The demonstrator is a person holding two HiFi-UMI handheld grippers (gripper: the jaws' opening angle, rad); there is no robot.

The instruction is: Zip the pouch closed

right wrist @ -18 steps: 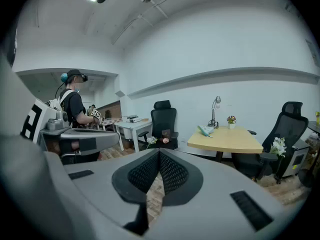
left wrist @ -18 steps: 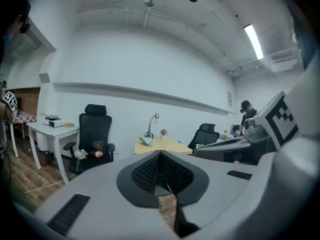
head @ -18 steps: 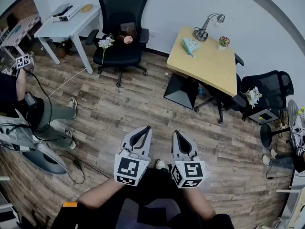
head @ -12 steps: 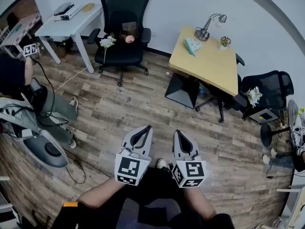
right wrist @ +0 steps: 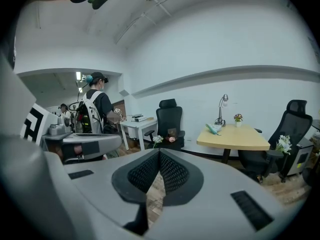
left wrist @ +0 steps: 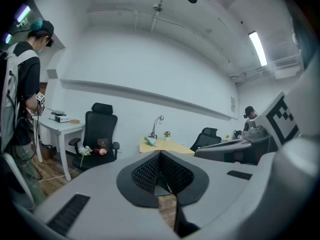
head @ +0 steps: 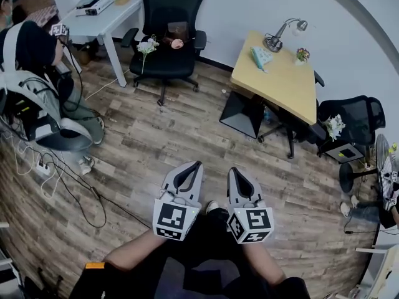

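A teal pouch-like thing [head: 260, 56] lies on the yellow table [head: 280, 86] far across the room; it is too small to show its zipper. It also shows as a small teal shape [left wrist: 150, 141] in the left gripper view, and again as the teal pouch [right wrist: 214, 129] in the right gripper view. My left gripper [head: 198, 165] and right gripper [head: 232, 170] are side by side in front of my body, over the wooden floor, far from the table. Both are shut with nothing between the jaws, as the left gripper [left wrist: 160, 154] and the right gripper [right wrist: 159, 151] show in their own views.
A black office chair [head: 171, 36] with flowers and a white desk [head: 100, 14] stand at the back left. A person with a backpack [head: 37, 73] is at the left, with cables [head: 62, 179] on the floor. A lamp [head: 283, 33] stands on the yellow table; another black chair [head: 355, 120] is at the right.
The head view has swung a little: the person with the backpack at the left now shows higher and fuller, and floor cables have appeared. Both grippers keep their place and stay shut.
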